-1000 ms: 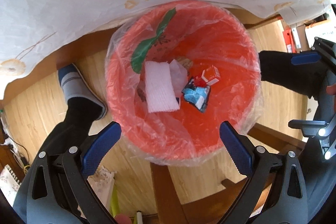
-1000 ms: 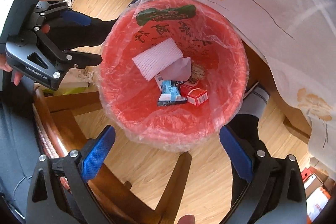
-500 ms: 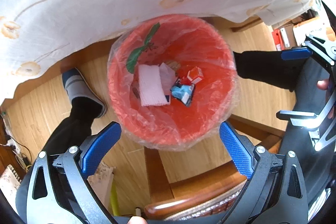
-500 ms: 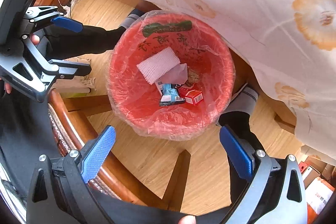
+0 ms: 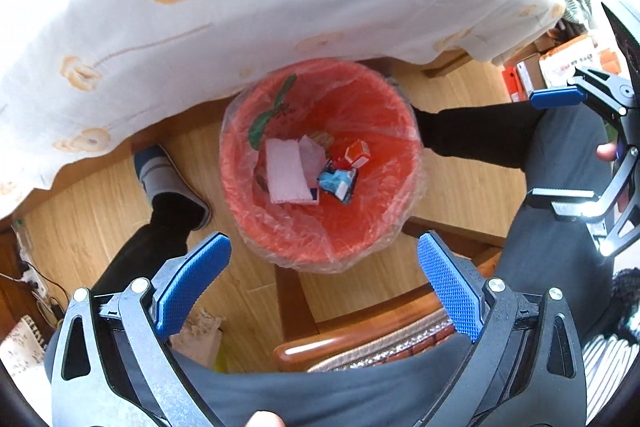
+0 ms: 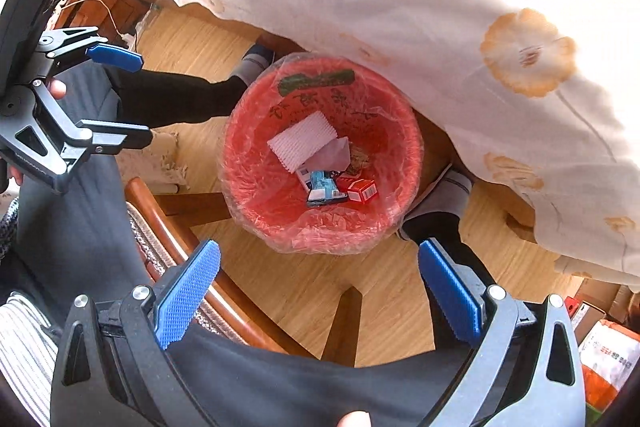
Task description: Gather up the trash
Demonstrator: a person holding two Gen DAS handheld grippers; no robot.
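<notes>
A red bin point(image 5: 372, 227) point(image 6: 248, 195) lined with clear plastic stands on the wooden floor between a person's feet. Inside lie a white foam sheet point(image 5: 285, 174) point(image 6: 304, 141), a blue wrapper point(image 5: 337, 183) point(image 6: 323, 187) and a small red box point(image 5: 357, 154) point(image 6: 362, 190). My left gripper point(image 5: 324, 259) hangs open high above the bin, holding nothing. My right gripper point(image 6: 318, 263) is open and empty too, also well above the bin. Each gripper shows in the other's view: the right gripper point(image 5: 560, 147) at the right edge, the left gripper point(image 6: 120, 99) at the left.
A white tablecloth with orange flowers point(image 5: 240, 7) point(image 6: 440, 7) overhangs the bin's far side. A wooden chair point(image 5: 360, 339) point(image 6: 180, 239) is under the seated person, whose dark trouser legs point(image 5: 480, 139) flank the bin. Boxes point(image 5: 560, 67) sit on the floor at right.
Both grippers have risen away from the bin, which looks smaller now. More tablecloth and the chair seat have come into view. The trash in the bin has not moved.
</notes>
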